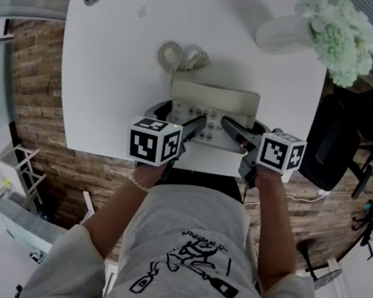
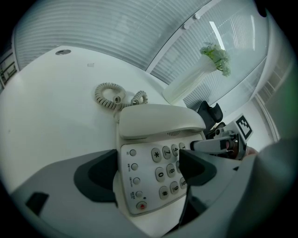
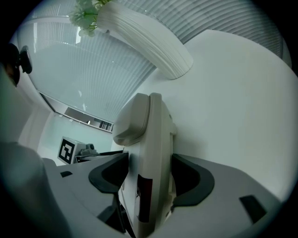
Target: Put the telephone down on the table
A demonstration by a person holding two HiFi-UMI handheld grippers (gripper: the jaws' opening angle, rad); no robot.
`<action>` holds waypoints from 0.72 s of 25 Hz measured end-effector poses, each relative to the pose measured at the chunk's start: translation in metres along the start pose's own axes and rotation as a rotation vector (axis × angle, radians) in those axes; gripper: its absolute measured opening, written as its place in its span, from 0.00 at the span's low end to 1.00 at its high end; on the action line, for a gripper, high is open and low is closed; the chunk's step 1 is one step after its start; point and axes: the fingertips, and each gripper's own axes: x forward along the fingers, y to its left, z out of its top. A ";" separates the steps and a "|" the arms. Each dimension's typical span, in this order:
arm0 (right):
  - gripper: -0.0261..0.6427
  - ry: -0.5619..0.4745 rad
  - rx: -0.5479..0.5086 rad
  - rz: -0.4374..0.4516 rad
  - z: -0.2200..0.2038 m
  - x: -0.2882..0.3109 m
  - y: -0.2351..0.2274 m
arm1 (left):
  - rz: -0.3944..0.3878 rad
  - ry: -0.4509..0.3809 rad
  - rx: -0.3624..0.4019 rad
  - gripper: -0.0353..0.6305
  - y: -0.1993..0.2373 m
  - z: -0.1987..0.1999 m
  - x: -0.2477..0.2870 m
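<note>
Telephone (image 1: 214, 100) at table (image 1: 117, 52) edge, clamped by left gripper (image 2: 151, 169), right gripper (image 3: 149, 174)

"What's underfoot?"
"A wood-plank floor (image 1: 39, 69), with a white surface (image 1: 115, 66) standing on it."
"And around?"
"Pale blinds (image 2: 93, 37) behind, a black office chair (image 1: 332, 145) on the right, a white rack (image 1: 5, 167) on the left."
</note>
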 end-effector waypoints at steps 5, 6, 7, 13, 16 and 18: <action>0.49 0.016 -0.026 -0.030 -0.001 -0.001 -0.003 | -0.003 0.005 0.000 0.68 0.000 -0.001 -0.001; 0.49 0.020 -0.032 -0.041 -0.001 -0.001 -0.004 | -0.004 0.005 0.000 0.68 0.000 -0.001 -0.001; 0.49 0.021 -0.039 -0.052 -0.001 -0.002 -0.005 | -0.007 0.005 -0.002 0.68 0.000 -0.001 -0.002; 0.49 0.014 -0.092 -0.111 0.001 -0.011 -0.005 | -0.015 -0.017 0.022 0.68 -0.001 0.007 -0.015; 0.49 0.002 -0.118 -0.148 0.005 -0.019 -0.008 | -0.036 -0.027 0.015 0.68 -0.004 0.009 -0.019; 0.48 -0.007 -0.146 -0.174 0.009 -0.025 -0.009 | -0.044 -0.033 0.017 0.68 -0.006 0.011 -0.024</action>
